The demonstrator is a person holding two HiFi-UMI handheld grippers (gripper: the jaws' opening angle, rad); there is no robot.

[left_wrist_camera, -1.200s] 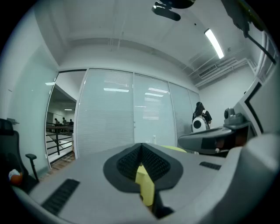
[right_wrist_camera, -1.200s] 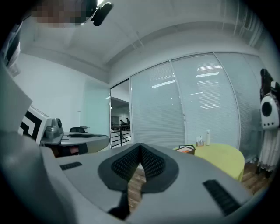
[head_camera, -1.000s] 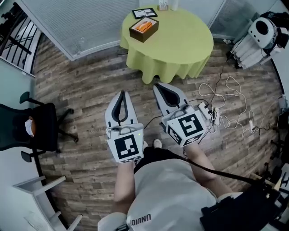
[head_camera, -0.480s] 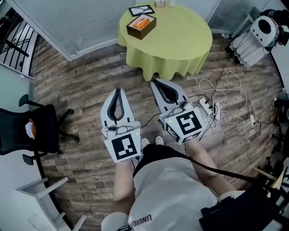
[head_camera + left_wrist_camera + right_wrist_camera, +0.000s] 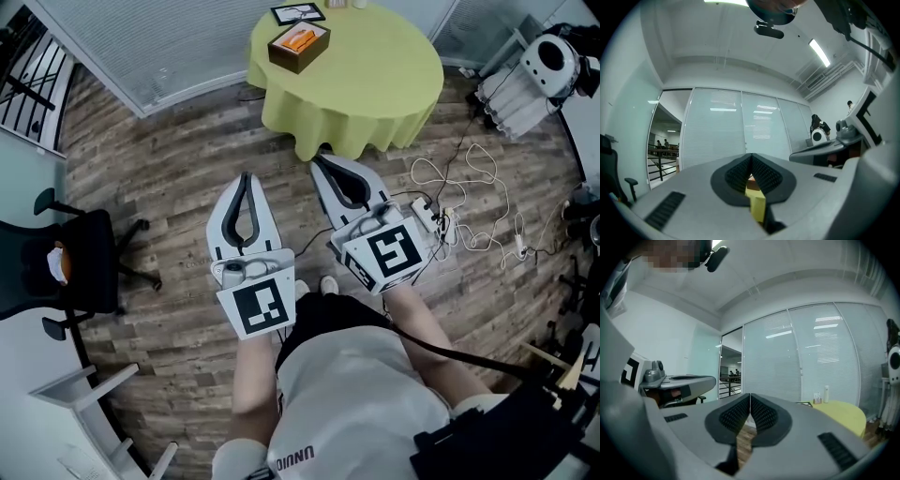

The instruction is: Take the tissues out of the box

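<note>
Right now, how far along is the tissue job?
Done: nothing visible; the orange tissue sits in the tissue box on the table. In hand: nothing; the left gripper and right gripper have jaws together and empty, held over the floor short of the table. Left: step up to the table, grip the tissue, pull the tissues out.

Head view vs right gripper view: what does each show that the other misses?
Head view only: the tissue box, the office chair, the floor cables. Right gripper view only: the ceiling and distant people. Both: the yellow-green table, the left gripper and the right gripper, each with jaws together and nothing held.
</note>
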